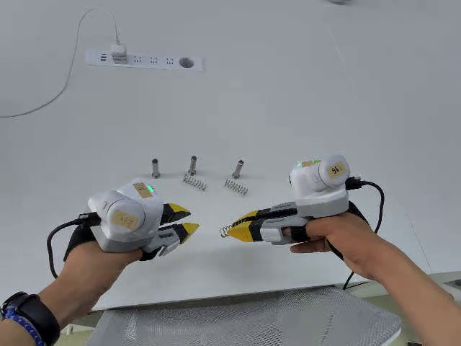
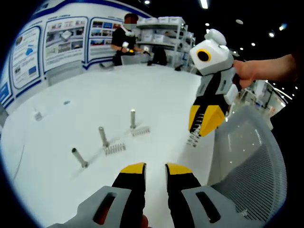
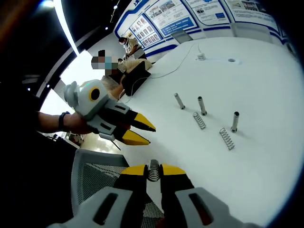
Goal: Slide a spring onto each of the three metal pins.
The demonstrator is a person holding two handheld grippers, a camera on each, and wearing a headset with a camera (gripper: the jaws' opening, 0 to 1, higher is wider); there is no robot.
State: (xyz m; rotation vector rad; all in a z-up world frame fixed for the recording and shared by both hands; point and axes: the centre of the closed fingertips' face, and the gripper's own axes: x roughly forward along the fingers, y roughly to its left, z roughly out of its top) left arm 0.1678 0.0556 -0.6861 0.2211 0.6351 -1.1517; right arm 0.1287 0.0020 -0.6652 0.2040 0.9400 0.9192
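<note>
Spring (image 3: 153,170) one's pinched in the fingers (image 3: 135,172) of my right gripper (image 1: 234,226); left gripper (image 1: 193,219) has its fingers spread, empty. Next I'd line it up over a pin (image 1: 237,169), mid-frame.

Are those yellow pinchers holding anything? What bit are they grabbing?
The right gripper pinches a spring between its tips, one end poking out in front. The left gripper is open and holds nothing.

Your right gripper (image 1: 238,228) pinches a spring (image 1: 225,231) at its fingertips; your left gripper (image 1: 186,220), jaws apart, faces them; three pins (image 1: 192,165) stand beyond.
</note>
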